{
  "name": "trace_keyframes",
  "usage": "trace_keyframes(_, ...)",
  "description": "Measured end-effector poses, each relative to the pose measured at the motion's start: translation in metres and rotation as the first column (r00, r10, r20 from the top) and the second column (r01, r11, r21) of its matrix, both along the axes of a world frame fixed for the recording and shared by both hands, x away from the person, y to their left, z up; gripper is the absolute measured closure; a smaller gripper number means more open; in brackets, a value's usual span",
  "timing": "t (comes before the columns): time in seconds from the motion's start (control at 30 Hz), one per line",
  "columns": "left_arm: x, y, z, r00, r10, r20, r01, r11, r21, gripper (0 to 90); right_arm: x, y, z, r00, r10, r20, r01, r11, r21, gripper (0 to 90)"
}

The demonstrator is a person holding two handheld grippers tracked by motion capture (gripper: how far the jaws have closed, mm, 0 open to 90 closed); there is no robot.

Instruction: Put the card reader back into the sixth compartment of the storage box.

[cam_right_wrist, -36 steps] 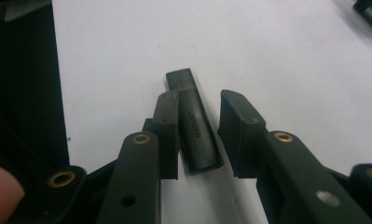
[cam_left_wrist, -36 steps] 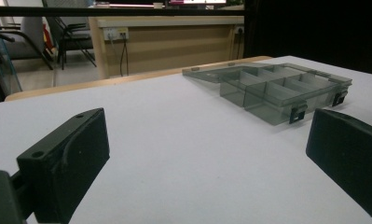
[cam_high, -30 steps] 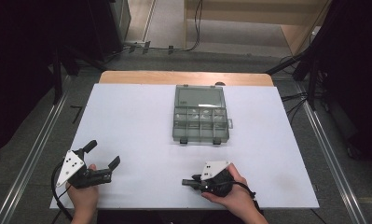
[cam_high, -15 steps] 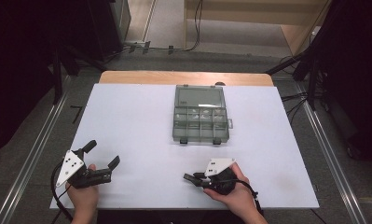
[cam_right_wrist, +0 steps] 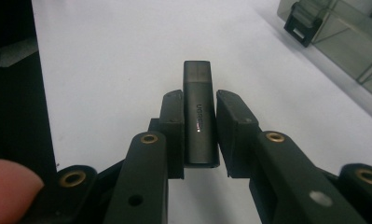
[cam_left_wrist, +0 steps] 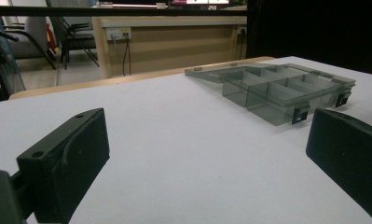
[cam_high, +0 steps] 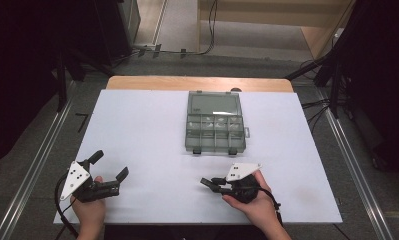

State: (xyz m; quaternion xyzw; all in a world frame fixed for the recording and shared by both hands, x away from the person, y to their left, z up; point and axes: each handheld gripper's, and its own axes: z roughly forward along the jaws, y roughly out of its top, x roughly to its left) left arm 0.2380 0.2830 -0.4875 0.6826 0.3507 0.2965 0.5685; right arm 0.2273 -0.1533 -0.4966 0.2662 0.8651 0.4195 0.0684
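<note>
Near table's front edge | right hand-held gripper [cam_right_wrist: 200,105] clamps dark stick [cam_right_wrist: 200,112]; left hand-held gripper [cam_high: 109,165] gapes

In the right gripper view, the dark stick's [cam_right_wrist: 200,116] small print is perhaps lettering, too blurred to read; the organizer box [cam_right_wrist: 342,32] is cut off at the upper right.
</note>
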Motion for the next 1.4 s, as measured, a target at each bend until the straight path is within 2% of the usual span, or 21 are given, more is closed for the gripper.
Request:
trace_keyframes(0.53, 0.0, 0.0, 0.0, 1.0, 0.001, -0.001, -0.001, 1.0, -0.006, 0.0, 0.008, -0.004, 0.015, 0.9995, -0.023, 0.02, 0.023, 0.9997, -0.001, 71.1)
trace_keyframes(1.4, 0.0, 0.0, 0.0, 1.0, 0.002, -0.002, -0.002, 1.0, -0.007, 0.0, 0.027, -0.006, 0.028, 0.9979, -0.061, 0.024, 0.06, 0.998, 0.018, 71.1)
